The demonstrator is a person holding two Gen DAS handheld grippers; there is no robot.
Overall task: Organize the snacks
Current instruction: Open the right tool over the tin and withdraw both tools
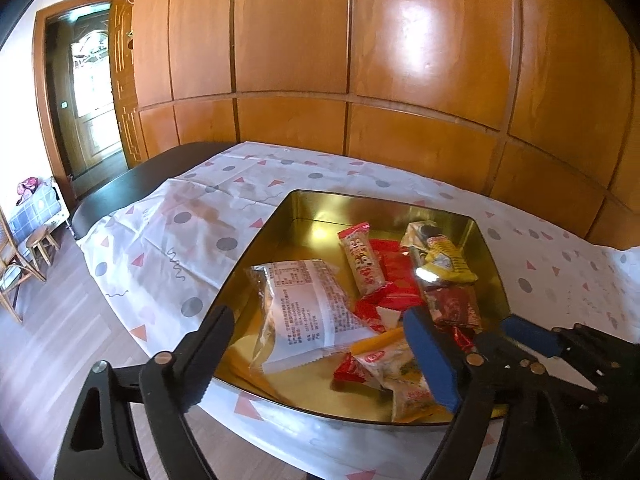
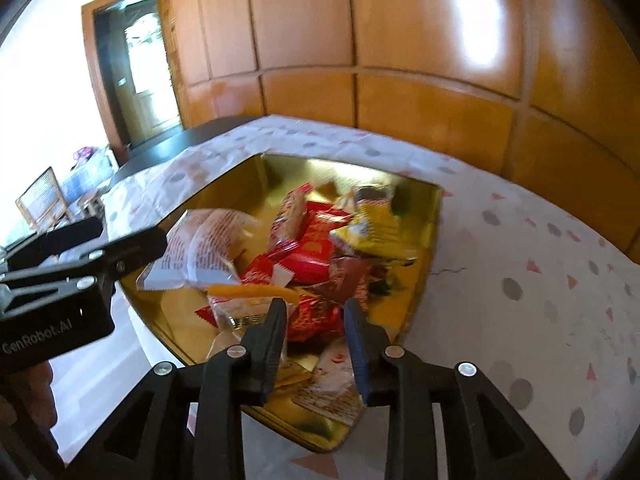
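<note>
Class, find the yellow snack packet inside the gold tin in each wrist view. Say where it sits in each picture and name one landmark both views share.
Left wrist view: the yellow snack packet lies right of centre, near the far right corner of the gold tin.
Right wrist view: the same packet sits just above centre, toward the tin's far right side.
Shared landmark: the big white-labelled packet at the tin's left.

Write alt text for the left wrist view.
An open gold tin on a patterned tablecloth holds assorted wrapped snacks, the largest a white-labelled packet. The left gripper hangs open above it, nothing between its fingers, with wooden wall panels behind.
</note>
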